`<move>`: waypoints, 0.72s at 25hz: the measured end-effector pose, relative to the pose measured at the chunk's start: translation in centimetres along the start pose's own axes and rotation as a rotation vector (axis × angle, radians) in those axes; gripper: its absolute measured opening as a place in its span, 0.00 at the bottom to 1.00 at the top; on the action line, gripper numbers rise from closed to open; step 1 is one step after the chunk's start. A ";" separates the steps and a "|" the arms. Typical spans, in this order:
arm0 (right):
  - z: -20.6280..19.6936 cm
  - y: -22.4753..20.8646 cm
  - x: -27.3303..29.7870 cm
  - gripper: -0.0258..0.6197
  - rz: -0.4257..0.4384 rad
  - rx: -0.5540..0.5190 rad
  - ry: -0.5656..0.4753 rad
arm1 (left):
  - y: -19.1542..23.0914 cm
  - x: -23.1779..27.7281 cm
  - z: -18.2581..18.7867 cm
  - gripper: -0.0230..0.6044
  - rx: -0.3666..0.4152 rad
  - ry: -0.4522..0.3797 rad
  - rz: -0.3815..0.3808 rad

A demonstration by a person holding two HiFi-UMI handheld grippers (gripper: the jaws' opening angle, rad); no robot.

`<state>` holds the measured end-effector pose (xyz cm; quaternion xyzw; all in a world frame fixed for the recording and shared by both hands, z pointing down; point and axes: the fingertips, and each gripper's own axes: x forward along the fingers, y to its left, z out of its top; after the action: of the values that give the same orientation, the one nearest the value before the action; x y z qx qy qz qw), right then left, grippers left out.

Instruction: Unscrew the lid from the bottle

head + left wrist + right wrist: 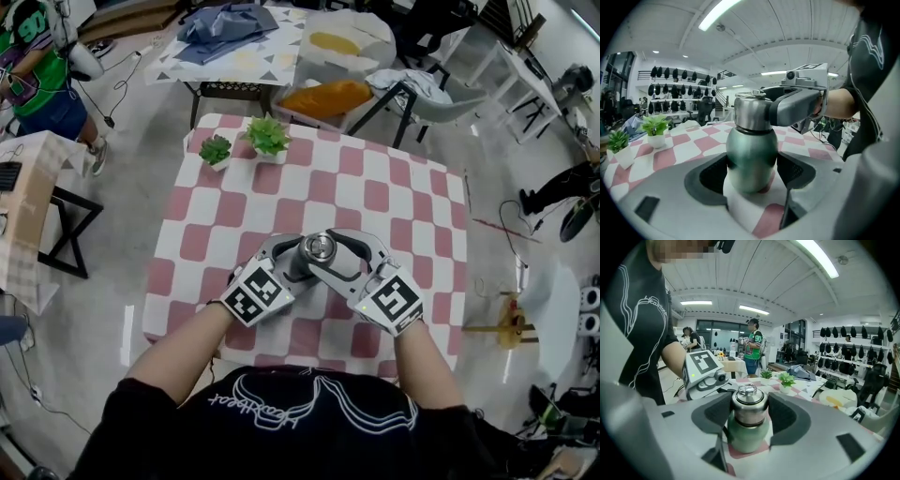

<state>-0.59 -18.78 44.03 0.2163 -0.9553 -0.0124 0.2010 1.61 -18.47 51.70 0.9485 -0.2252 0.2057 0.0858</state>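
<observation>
Head view: checkered surface (pixel 412 202), bottle (pixel 302 269) upright near the near edge, about mid-width. Left claw (pixel 292 255) and right claw (pixel 330 251) close in on it from either side. The steel lid (pixel 317 248) is on top. Two potted plants (pixel 246 142) stand by the far left corner, well apart from the bottle.

Left gripper view: left claw (pixel 751 176) pinches the bottle's green body, pads touching both sides low down, base on the surface. Right claw reaches in from the right at lid height.

Right gripper view: right claw (pixel 749 409) pinches the lid, pads against both sides of the steel, green body below them. Lid seated on the bottle. Left claw's marker cube shows behind, to the left.
</observation>
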 end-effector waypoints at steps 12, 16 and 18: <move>0.2 0.1 0.1 0.43 0.299 -0.063 -0.015 | 0.2 -0.1 0.0 0.57 0.148 -0.002 -0.265; -0.1 0.1 -0.1 0.43 0.376 -0.097 -0.003 | 0.1 0.0 -0.2 0.57 0.176 0.007 -0.318; -0.1 0.1 -0.1 0.43 0.391 -0.098 0.002 | 0.0 0.1 -0.2 0.57 0.164 0.007 -0.337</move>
<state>-0.47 -18.64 44.10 0.0165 -0.9772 -0.0192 0.2107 1.64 -18.48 51.91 0.9758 -0.0452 0.2095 0.0424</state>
